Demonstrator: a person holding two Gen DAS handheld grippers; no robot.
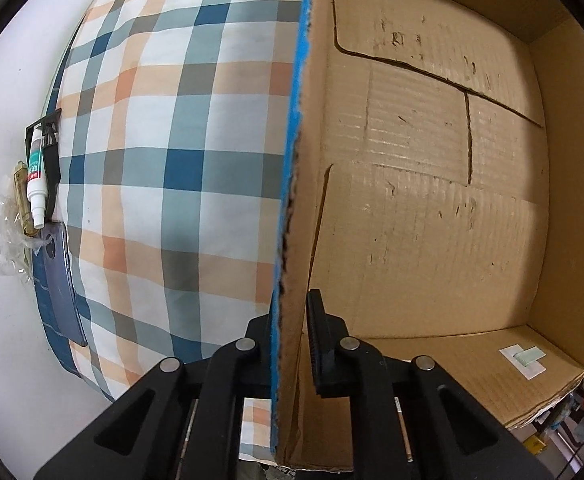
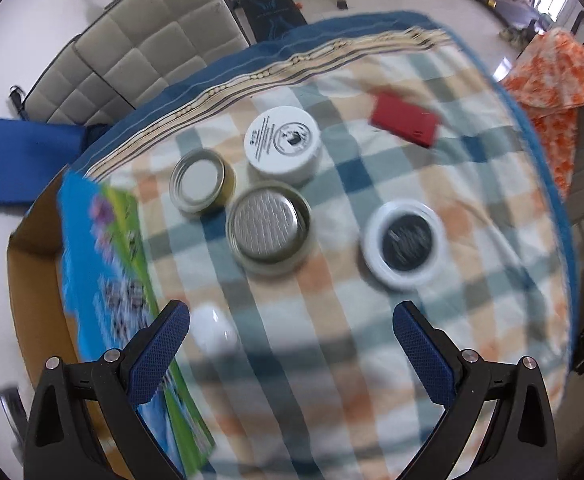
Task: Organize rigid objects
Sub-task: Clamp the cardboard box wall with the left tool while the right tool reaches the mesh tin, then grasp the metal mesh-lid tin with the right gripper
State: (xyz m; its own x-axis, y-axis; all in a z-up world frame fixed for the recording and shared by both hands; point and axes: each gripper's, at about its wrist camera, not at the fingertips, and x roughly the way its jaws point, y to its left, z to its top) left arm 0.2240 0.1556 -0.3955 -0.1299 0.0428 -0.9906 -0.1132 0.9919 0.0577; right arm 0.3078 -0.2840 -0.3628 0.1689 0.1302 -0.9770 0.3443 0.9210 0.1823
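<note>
In the left wrist view my left gripper [image 1: 292, 320] is shut on the blue-edged side wall [image 1: 292, 184] of an empty cardboard box [image 1: 432, 220]. In the right wrist view my right gripper [image 2: 292, 320] is open and empty above the checked cloth [image 2: 472, 184]. Ahead of it lie a white round tub [image 2: 282, 144], a small tin with a white lid [image 2: 202, 186], a larger metal tin [image 2: 268, 228], a white-rimmed black lid [image 2: 406, 244], a red flat case [image 2: 406, 120] and a small white object [image 2: 214, 332] by the left finger. The box's printed blue and green wall [image 2: 108, 264] shows at left.
In the left wrist view a white tube [image 1: 36, 176], a dark phone-like case [image 1: 60, 284] and crinkled plastic [image 1: 0, 240] lie at the cloth's far left edge. In the right wrist view, a padded seat [image 2: 148, 40], a blue mat [image 2: 28, 160] and an orange cloth [image 2: 556, 80] surround the table.
</note>
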